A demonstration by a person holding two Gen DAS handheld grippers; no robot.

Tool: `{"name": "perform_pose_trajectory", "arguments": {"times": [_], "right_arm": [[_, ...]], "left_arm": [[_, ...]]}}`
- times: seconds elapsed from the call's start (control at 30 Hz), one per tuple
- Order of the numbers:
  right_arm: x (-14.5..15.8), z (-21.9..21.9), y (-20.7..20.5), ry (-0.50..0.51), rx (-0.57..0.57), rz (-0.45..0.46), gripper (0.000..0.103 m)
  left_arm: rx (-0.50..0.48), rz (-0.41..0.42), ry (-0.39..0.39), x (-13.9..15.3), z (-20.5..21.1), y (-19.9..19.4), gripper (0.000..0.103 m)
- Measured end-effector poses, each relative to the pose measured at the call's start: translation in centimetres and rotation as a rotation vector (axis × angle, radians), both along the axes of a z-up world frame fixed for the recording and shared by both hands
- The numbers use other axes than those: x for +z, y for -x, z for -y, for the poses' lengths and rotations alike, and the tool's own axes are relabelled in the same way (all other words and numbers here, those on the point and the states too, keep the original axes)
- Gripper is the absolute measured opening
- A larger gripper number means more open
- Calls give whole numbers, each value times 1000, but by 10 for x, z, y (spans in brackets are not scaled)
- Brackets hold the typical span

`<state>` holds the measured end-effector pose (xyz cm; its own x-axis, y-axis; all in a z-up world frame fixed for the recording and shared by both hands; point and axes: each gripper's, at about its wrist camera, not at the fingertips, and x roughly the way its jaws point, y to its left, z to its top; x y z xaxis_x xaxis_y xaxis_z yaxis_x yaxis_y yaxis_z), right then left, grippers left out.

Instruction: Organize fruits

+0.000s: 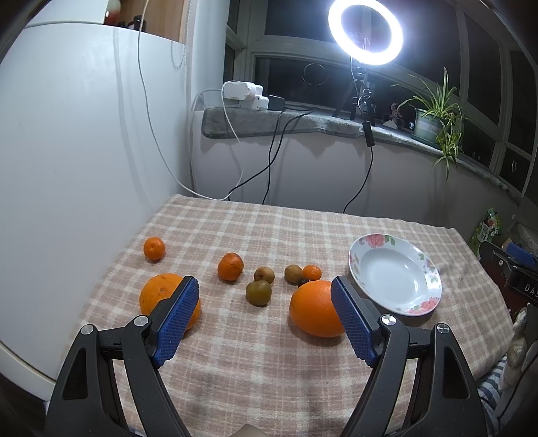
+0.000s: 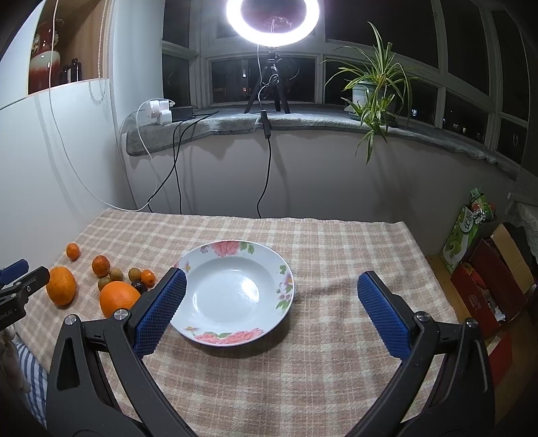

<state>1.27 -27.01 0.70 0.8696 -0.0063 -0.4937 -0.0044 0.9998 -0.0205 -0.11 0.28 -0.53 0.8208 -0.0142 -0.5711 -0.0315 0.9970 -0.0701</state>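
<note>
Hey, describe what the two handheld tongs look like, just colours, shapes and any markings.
Both look alike. The left tongs and right tongs each have two black plastic arms curving inward, with triangular cut-outs and round silver bolts at the joints. Each arm ends in a flat rectangular blue pad with a fine diamond-grid texture. White lettering shows on the right tongs' body in the left view, too cropped to read. No cables or sleeves are visible.

— What's behind the bench (image 2: 302,369)?
— A lit ring light (image 2: 272,20) on a tripod (image 2: 267,90) on the windowsill (image 2: 302,117), a potted plant (image 2: 370,87) to its right, chargers (image 2: 158,111) to its left.
— And off to the right?
— Boxes (image 2: 487,279) on the floor.
</note>
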Motion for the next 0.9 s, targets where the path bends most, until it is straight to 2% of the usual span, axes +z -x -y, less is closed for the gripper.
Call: {"name": "perform_pose_trajectory", "arguments": {"times": [0.9], "right_arm": [[-3, -6, 1, 5, 5, -8, 103]], "left_arm": [[-1, 0, 4, -2, 1, 2, 81]]}}
